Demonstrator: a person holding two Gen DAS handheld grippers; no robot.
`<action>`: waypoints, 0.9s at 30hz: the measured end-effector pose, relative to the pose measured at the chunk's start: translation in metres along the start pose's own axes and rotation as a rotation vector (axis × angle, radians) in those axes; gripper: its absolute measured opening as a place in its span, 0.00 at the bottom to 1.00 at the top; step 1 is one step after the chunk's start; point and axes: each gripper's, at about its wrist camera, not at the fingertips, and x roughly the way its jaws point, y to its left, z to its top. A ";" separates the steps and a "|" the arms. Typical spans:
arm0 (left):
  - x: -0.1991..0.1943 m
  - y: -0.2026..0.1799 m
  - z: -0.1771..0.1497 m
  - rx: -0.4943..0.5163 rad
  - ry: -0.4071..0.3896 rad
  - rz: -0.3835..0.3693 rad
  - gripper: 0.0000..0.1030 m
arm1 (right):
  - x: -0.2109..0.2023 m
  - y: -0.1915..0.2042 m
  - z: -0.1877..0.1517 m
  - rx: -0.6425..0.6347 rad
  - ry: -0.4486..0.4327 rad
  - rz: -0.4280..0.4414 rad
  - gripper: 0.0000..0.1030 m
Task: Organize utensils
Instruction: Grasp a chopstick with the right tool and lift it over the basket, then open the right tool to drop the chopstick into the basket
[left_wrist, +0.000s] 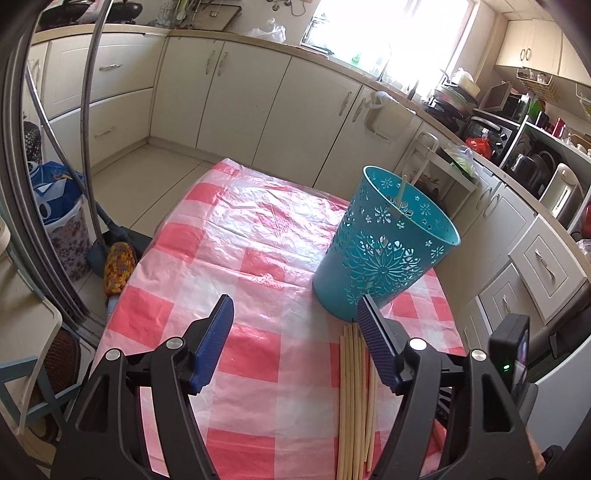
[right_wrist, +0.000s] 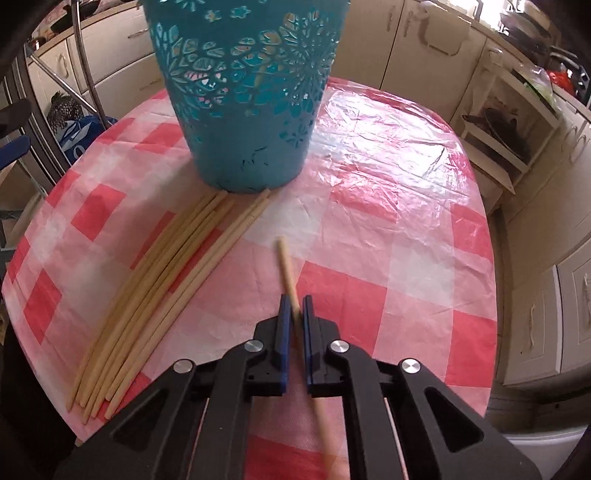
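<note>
A teal perforated bucket (left_wrist: 384, 247) stands on the red-and-white checked tablecloth (left_wrist: 240, 240), with one chopstick (left_wrist: 400, 192) leaning inside it. A bundle of several pale wooden chopsticks (left_wrist: 356, 398) lies on the cloth in front of the bucket. My left gripper (left_wrist: 295, 310) is open and empty, above the cloth just left of the bundle. In the right wrist view the bucket (right_wrist: 247, 92) is straight ahead and the bundle (right_wrist: 159, 291) lies to the left. My right gripper (right_wrist: 294, 306) is shut on a single chopstick (right_wrist: 287, 269), held above the cloth and pointing toward the bucket.
The table (right_wrist: 406, 184) is rounded, with its edge close on the right and near side. Cream kitchen cabinets (left_wrist: 258, 96) run along the back. A chair frame (left_wrist: 88, 110) and bags (left_wrist: 62, 214) stand left of the table. A white shelf rack (right_wrist: 509, 140) stands at the right.
</note>
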 end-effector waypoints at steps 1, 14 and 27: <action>0.000 0.000 -0.001 0.001 0.002 0.001 0.64 | -0.010 -0.005 0.001 0.048 -0.018 0.073 0.05; -0.002 -0.007 -0.015 -0.012 0.027 -0.015 0.65 | -0.171 -0.039 0.144 0.390 -0.863 0.353 0.06; -0.013 0.008 -0.019 -0.034 0.019 -0.001 0.67 | -0.117 -0.011 0.130 0.317 -0.778 0.199 0.32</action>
